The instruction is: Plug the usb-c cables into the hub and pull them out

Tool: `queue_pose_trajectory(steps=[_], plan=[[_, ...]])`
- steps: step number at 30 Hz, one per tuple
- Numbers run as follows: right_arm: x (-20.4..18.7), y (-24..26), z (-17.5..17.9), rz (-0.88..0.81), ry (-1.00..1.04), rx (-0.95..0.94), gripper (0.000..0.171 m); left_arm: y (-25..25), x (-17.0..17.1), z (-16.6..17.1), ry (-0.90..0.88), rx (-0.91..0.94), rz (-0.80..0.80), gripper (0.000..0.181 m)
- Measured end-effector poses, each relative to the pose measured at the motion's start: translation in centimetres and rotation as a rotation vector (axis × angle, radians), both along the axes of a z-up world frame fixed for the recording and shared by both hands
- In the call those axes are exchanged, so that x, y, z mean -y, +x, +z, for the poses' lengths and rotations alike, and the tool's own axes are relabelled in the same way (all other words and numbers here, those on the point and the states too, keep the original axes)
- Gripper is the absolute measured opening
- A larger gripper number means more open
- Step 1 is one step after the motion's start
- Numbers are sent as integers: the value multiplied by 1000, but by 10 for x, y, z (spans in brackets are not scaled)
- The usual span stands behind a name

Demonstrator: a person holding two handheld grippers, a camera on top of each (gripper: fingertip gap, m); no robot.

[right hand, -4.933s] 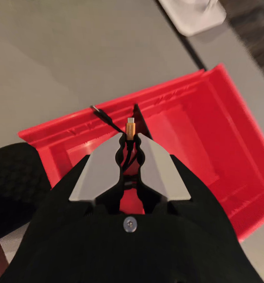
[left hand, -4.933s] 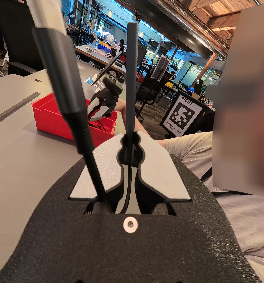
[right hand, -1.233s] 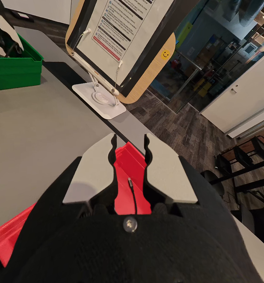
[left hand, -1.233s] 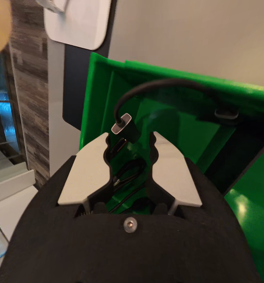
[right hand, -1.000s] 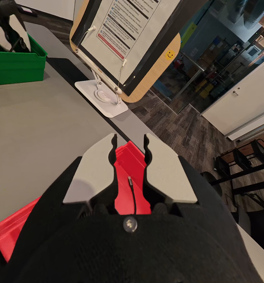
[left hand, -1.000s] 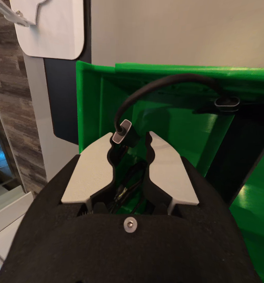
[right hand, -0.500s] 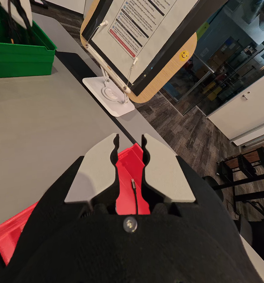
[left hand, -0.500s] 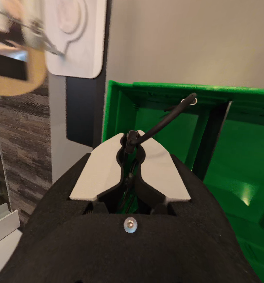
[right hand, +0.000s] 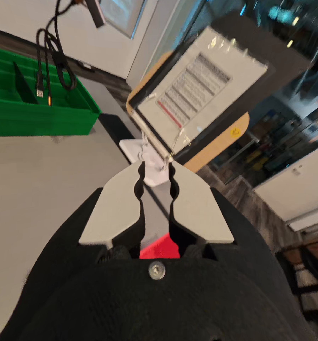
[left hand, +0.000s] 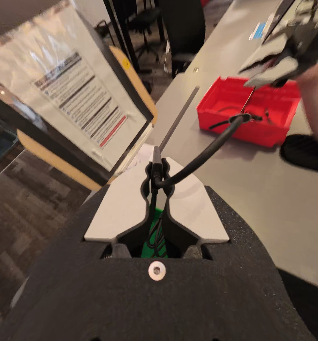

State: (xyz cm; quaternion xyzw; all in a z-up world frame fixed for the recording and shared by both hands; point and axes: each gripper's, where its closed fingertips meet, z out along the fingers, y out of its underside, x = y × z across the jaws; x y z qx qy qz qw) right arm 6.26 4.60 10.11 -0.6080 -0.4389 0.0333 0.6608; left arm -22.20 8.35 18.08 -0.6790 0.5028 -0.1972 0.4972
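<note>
My left gripper (left hand: 157, 166) is shut on a slim dark hub (left hand: 156, 156), held edge-on above the table. The hub's thick black lead (left hand: 200, 158) arcs right to a free plug end (left hand: 243, 118). Thin black cables (left hand: 154, 236) hang below the fingers over the green bin (left hand: 145, 247). In the right wrist view the hub (right hand: 96, 14) is at the top left, its cables (right hand: 62, 70) dangling over the green bin (right hand: 44, 118). My right gripper (right hand: 156, 164) is open and empty above the red bin (right hand: 160, 247); it also shows in the left wrist view (left hand: 265, 70).
The red bin (left hand: 228, 129) sits on the grey table (left hand: 246, 203) and holds thin black cables. A framed notice board (right hand: 191, 96) on a white stand (right hand: 154, 177) stands at the table's far edge. A black divider (right hand: 23, 88) splits the green bin. One gripper's finger ends stand about 30 centimeters off the other's.
My left gripper closed on the hub, lifted it out of the green bin and swung toward the red bin. My right gripper rose and tilted up from the red bin, staying open.
</note>
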Motion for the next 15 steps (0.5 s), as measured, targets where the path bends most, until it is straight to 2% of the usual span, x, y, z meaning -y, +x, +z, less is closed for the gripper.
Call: queue_pose_trajectory(steps=[4, 7, 11, 15], plan=[[18, -46, 30, 50, 325, 34, 28, 51, 31, 24, -71, 130, -22, 9], [31, -74, 52, -13, 535, 22, 35, 88, 49, 27, -170, 192, -44, 10], [42, -100, 63, -119, 701, 56, 52, 134, 77, 25, -338, 273, -148, 10], [51, -99, 73, -224, 823, 46, 50, 164, 94, 16, -490, 346, -195, 9]])
